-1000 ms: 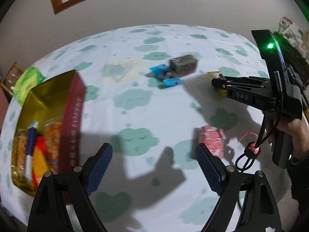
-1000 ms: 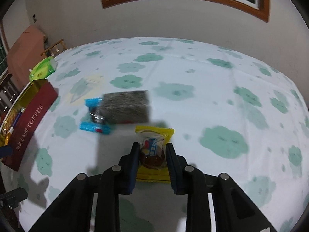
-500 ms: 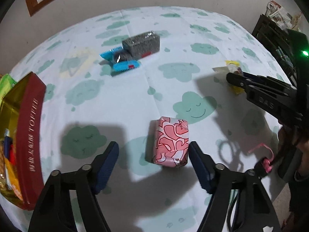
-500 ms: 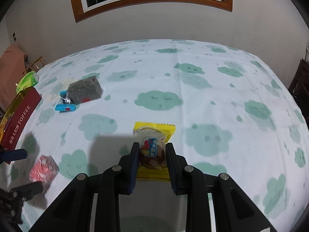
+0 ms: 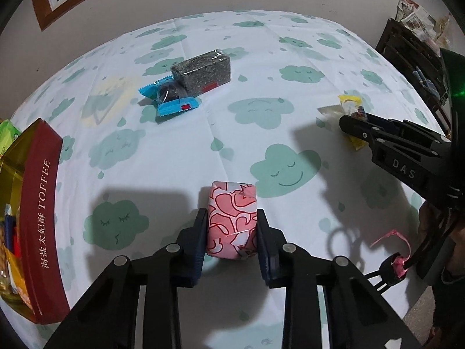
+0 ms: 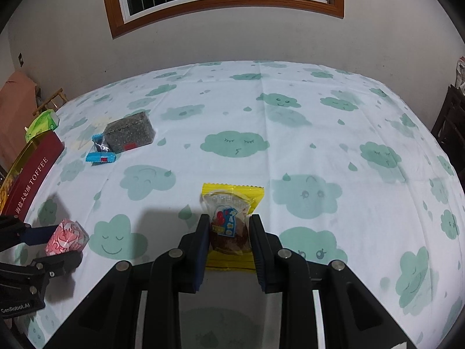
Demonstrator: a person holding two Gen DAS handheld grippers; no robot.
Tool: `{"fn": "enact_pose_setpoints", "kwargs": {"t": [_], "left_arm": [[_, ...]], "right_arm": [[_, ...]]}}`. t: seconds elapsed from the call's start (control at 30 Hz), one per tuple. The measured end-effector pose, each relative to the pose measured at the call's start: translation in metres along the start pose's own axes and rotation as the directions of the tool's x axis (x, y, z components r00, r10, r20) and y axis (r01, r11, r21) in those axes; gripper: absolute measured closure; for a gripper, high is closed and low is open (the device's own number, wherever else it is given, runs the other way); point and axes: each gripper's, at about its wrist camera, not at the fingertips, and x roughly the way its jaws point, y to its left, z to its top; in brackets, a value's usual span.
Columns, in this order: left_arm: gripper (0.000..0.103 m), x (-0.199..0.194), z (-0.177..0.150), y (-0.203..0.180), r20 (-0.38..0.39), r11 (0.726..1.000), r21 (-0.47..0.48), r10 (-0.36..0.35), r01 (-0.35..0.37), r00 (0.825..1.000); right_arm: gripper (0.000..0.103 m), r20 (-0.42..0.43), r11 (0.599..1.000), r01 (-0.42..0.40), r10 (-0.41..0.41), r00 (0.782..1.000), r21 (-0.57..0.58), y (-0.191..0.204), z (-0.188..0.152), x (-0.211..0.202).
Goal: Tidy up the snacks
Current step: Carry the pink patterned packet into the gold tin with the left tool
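CHANGE: left gripper [image 5: 232, 226] jaws, spread a second ago, have just been closed onto the pink wrapped snack [image 5: 231, 221] | NOW: snack pinched at lower centre on tabletop [image 5: 261, 58] | RIGHT: right gripper [image 6: 229, 235] clamped on yellow snack packet [image 6: 231, 218]

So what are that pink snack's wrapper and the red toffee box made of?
Pink snack: glossy wrapper, probably foil or plastic film; it shines and shows creased folds. Red toffee box: possibly metal or foil-lined card; smooth printed wall, mirror-like gold inside.
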Motion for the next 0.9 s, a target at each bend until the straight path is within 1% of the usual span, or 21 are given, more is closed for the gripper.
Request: {"fn": "enact_pose_setpoints", "kwargs": {"t": [0.2, 0.47, 0.57, 0.67, 0.8, 0.9], "left_arm": [[0.077, 0.0, 0.007, 0.006, 0.0, 1.0, -0.008, 0.006, -0.006, 1.0], [0.077, -0.023, -0.008, 0.021, 0.019, 0.998, -0.052, 0.023, -0.022, 1.0], [0.077, -0.034, -0.008, 0.033, 0.036, 0.997, -0.081, 0.023, -0.02, 0.999], [0.077, -0.045, -0.004, 0.047, 0.057, 0.994, -0.107, 0.039, -0.033, 0.998], [0.077, -0.064, 0.003, 0.073, 0.087, 0.988, -0.143, 0.07, -0.057, 0.994], [0.077, -0.078, 0.008, 0.1, 0.109, 0.98, -0.182, 0.104, -0.083, 0.989]], "right_arm": [[0.076, 0.0, 1.0, 0.001, -0.001, 1.0, 0.0, 0.0, 0.0, 0.0], [0.076, -0.002, 1.0, 0.017, -0.017, 1.0, -0.014, 0.002, 0.0, 0.0], [0.076, -0.003, 1.0, 0.022, -0.022, 1.0, -0.019, 0.003, 0.0, 0.0], [0.076, -0.004, 0.999, 0.03, -0.03, 1.0, -0.026, 0.005, 0.001, 0.001], [0.076, -0.005, 0.999, 0.037, -0.037, 0.999, -0.031, 0.005, 0.001, 0.001], [0.076, -0.005, 0.998, 0.048, -0.048, 0.999, -0.04, 0.007, 0.001, 0.001]]}}
